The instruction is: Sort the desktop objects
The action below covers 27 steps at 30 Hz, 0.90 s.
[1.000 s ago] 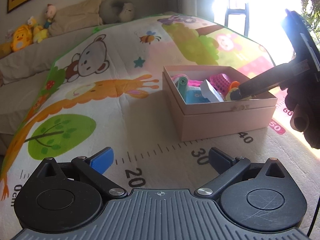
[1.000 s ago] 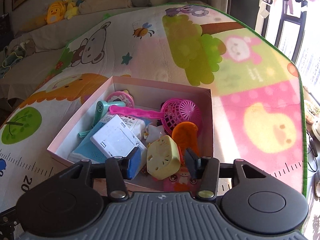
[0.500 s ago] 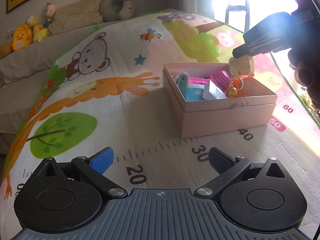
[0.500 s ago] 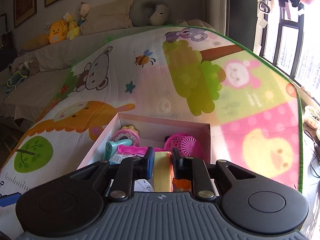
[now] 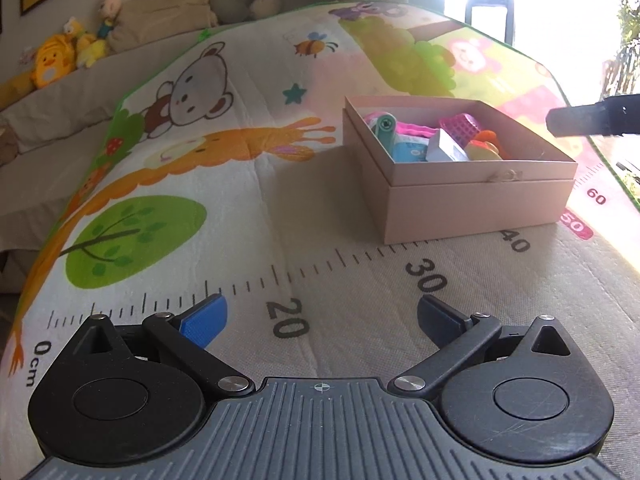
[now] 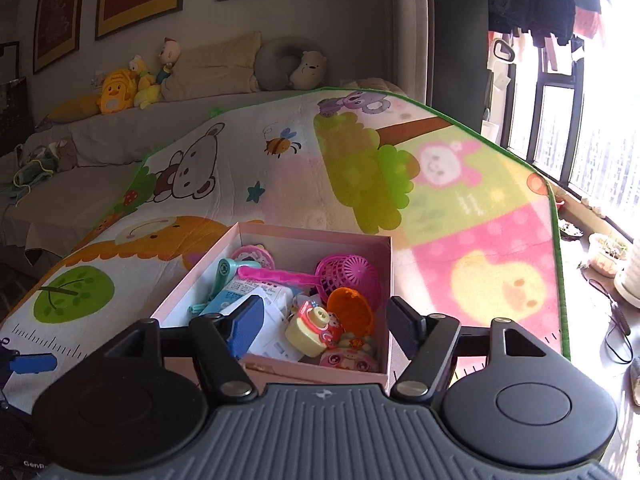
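Observation:
A pink cardboard box (image 5: 472, 204) stands on the cartoon play mat (image 5: 224, 184) and holds several toys. In the right wrist view the box (image 6: 280, 368) holds a yellow toy camera (image 6: 312, 326), a pink mesh ball (image 6: 352, 276), an orange piece (image 6: 352, 310) and a white card. My right gripper (image 6: 324, 320) is open and empty above the box's near edge; its finger shows at the right in the left wrist view (image 5: 592, 120). My left gripper (image 5: 320, 318) is open and empty, low over the mat's ruler print, left of the box.
A sofa with plush toys (image 6: 120, 90) and a grey neck pillow (image 6: 288, 64) runs behind the mat. A window (image 6: 580, 120) and plant pots (image 6: 612, 256) are at the right, beyond the mat's green edge.
My right gripper lifted the yellow toy camera out of the box, then opened; the toy now lies in the box and the gripper has drawn back toward the right.

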{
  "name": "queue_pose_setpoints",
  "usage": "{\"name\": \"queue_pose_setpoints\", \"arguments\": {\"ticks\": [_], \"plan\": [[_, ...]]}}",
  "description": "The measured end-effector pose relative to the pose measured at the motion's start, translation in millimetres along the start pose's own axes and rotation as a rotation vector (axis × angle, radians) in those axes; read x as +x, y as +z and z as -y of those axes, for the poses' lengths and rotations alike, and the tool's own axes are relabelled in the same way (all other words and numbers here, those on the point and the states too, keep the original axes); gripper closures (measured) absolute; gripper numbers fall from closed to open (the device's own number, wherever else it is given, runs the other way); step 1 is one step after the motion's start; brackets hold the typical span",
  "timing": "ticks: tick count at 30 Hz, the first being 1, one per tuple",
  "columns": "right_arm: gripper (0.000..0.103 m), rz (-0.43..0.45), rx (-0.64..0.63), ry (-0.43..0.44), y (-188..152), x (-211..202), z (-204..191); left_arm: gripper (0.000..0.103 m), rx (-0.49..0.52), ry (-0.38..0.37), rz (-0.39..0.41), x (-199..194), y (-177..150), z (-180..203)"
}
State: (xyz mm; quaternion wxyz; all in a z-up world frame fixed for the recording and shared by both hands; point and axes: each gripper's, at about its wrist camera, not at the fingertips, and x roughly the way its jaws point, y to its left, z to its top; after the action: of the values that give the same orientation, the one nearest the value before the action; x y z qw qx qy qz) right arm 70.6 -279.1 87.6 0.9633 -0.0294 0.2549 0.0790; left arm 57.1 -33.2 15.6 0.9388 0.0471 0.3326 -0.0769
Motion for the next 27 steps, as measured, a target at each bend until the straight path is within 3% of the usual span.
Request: {"name": "queue_pose_setpoints", "arguments": {"ticks": [3, 6, 10, 15, 27], "plan": [[0.006, -0.04, -0.004, 0.023, -30, -10, -18, 0.0, -0.016, 0.005, 0.007, 0, -5, 1], [0.0, -0.1, 0.019, 0.032, -54, -7, -32, 0.0, -0.019, 0.025, 0.008, 2, -8, 4], [0.0, -0.176, 0.047, -0.005, -75, 6, -41, 0.0, -0.032, 0.037, -0.039, 13, -10, 6], [0.0, -0.241, 0.106, -0.08, -82, 26, -35, 0.0, -0.077, 0.058, -0.019, 16, -12, 4], [0.0, -0.182, 0.113, -0.133, -81, 43, -32, 0.0, -0.085, 0.058, -0.012, 15, -14, 5]]}}
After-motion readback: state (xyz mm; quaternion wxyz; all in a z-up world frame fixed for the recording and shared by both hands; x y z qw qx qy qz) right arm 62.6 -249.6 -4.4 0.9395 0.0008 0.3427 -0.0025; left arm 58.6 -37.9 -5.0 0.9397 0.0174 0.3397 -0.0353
